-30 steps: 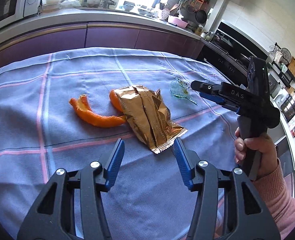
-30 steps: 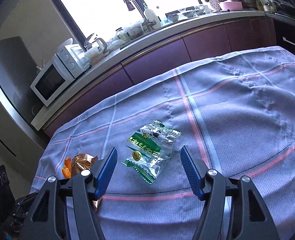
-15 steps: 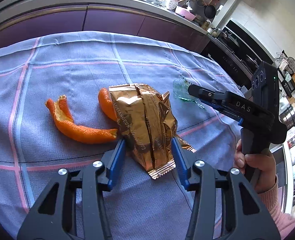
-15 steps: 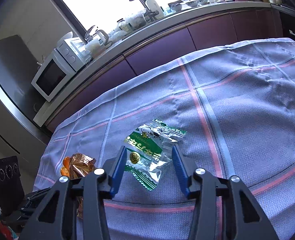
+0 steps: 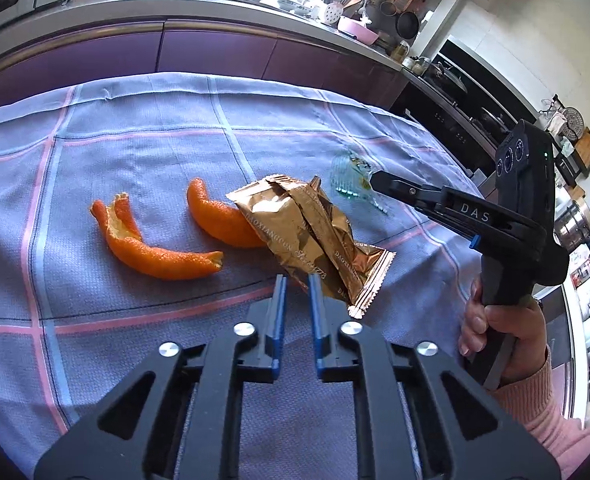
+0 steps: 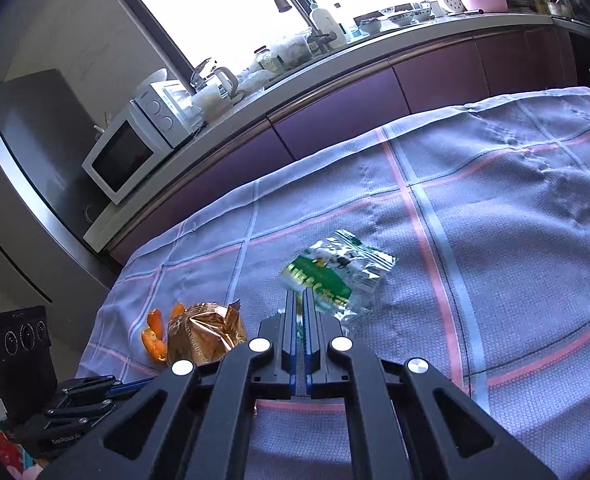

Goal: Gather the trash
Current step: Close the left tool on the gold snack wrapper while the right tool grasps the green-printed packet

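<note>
The left gripper has its jaws clamped on the near edge of a crumpled gold foil snack wrapper, which covers one end of a curved orange peel. Just right of that wrapper on the checked blue cloth over the worktop, the right gripper pinches a creased green-and-silver plastic sachet, jaws nearly together.

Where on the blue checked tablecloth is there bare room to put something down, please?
The blue checked tablecloth lies bare right of the green-and-silver snack wrapper, toward the purple cabinets. In the left wrist view, cloth is also bare behind the two curled orange peels. It is crowded around the crumpled gold foil packet, which overlaps one peel.
</note>
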